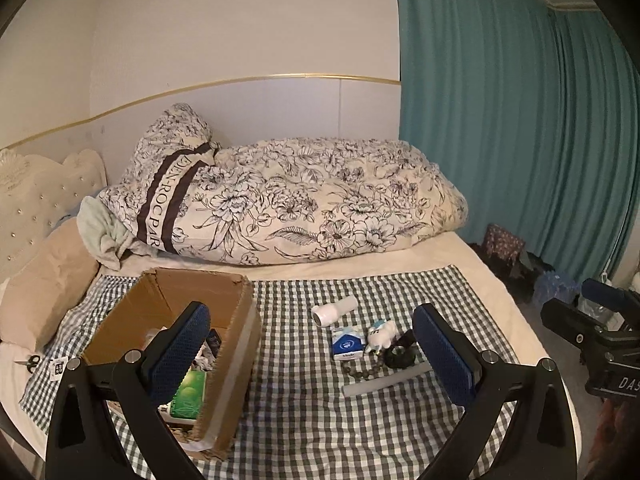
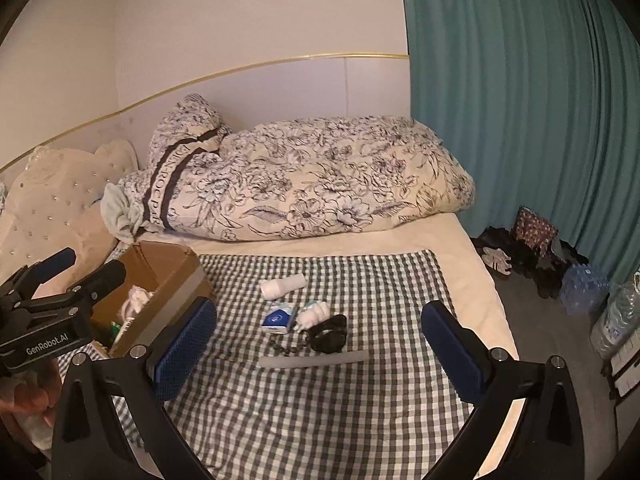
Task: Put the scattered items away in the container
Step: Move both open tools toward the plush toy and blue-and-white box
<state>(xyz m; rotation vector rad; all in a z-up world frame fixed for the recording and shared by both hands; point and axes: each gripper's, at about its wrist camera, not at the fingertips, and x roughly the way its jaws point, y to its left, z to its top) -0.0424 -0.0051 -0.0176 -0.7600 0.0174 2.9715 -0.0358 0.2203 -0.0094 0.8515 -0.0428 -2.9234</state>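
The open brown cardboard box (image 1: 172, 344) stood on the left of the green-and-white checked cloth (image 1: 304, 412) spread over the bed, already holding a green packet (image 1: 190, 396) and some crumpled white things; to its right, well apart from it, lay the scattered cluster; a white cylindrical roll (image 1: 334, 311) farthest, then a blue-and-white tissue packet (image 1: 347, 344) touching a small white plush toy (image 1: 382, 334), a dark ring-shaped strap (image 1: 400, 354) with a string of dark beads (image 1: 362, 372) trailing leftwards from it, and nearest of all a long pale grey stick (image 1: 386, 380); its long axis ran left to right across the cloth, roughly crosswise to both pairs of tongs.

The left tongs (image 1: 312, 356) were spread wide and held nothing, their left pad over the box and their right pad beside the dark strap; the right tongs (image 2: 320, 352) were likewise spread wide and empty, and the cluster sat squarely between their pads in the right wrist view, the grey stick (image 2: 314, 360) nearest.

The right hand appeared the better placed for the cluster, the left for the box; since the stick lay crosswise, a grasp at its middle would probably need little turning of the wrist.

Beyond the cloth a floral-printed duvet (image 1: 304, 200) was bundled against the wall, and a teal curtain (image 1: 500, 120) hung at the far right.
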